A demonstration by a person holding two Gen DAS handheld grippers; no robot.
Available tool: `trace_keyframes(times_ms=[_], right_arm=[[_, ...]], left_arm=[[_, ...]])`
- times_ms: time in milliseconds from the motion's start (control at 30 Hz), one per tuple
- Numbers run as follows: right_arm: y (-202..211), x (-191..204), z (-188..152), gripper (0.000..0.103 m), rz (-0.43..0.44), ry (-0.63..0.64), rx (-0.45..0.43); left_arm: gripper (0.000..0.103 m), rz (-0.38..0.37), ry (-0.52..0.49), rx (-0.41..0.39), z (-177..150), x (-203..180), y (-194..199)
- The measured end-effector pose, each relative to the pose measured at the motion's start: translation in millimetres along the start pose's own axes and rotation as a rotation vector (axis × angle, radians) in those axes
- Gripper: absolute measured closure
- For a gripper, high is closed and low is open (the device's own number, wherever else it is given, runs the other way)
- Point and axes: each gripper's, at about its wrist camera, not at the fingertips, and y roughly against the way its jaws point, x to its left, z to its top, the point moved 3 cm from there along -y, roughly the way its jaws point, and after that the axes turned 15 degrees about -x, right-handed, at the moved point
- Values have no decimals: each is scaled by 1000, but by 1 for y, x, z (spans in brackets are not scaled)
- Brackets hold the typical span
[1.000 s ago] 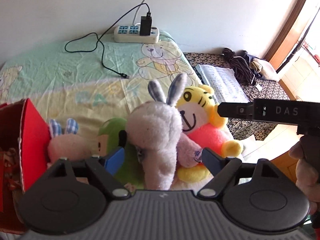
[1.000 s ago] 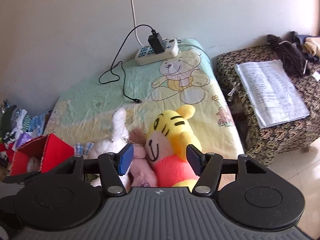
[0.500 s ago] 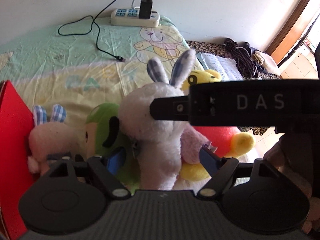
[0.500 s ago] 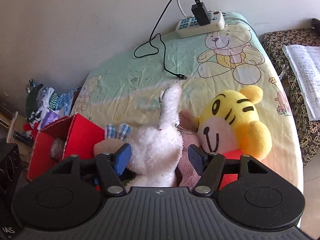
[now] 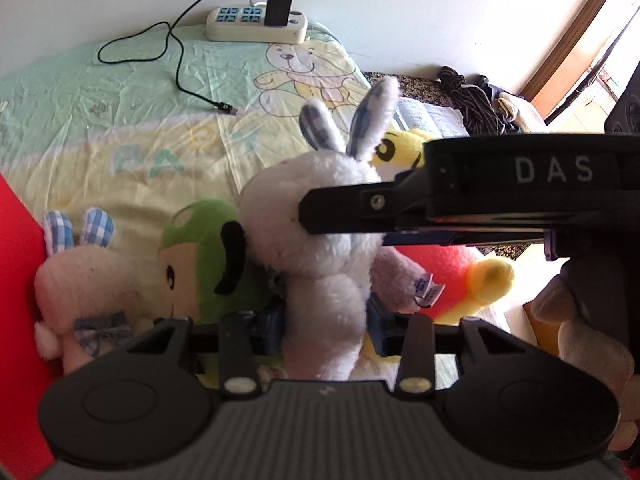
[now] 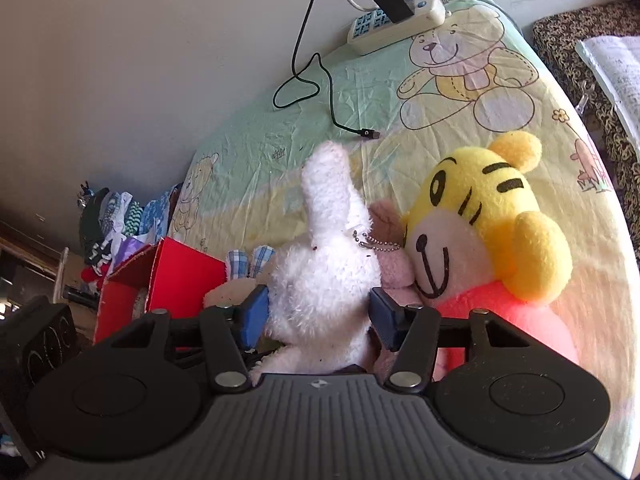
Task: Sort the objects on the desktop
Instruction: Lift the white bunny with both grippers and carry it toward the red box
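A white plush rabbit (image 5: 272,216) stands among soft toys on the bear-print sheet (image 5: 120,112). My left gripper (image 5: 324,328) is shut on its lower body, both blue pads pressed into the fur. My right gripper (image 6: 318,316) reaches in from the right and its pads squeeze the rabbit (image 6: 320,272) higher up. In the left wrist view one of its black fingers (image 5: 360,212) crosses the rabbit's head. A yellow tiger toy (image 6: 480,216) leans against the rabbit's right side.
A green plush (image 5: 200,240) and a pink rabbit (image 5: 80,280) lie left of the white one. Beyond them stands a red box (image 6: 184,272). A power strip (image 5: 256,24) with a loose cable (image 5: 180,64) lies by the wall. A side table with papers (image 6: 612,68) stands right.
My left gripper's pads have drawn in and clamped the white rabbit. The right gripper swung left from the tiger onto the rabbit, and its pads narrowed a little.
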Motion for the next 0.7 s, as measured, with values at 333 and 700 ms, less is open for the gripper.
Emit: trace_keyframes(times_ms=[333, 700], right_arm=[[15, 10, -8, 50, 56, -2, -18], [40, 30, -22, 50, 102, 26, -44]], left_arm=[[63, -4, -49, -37, -5, -11, 23], [63, 2, -91, -88, -17, -21, 62]])
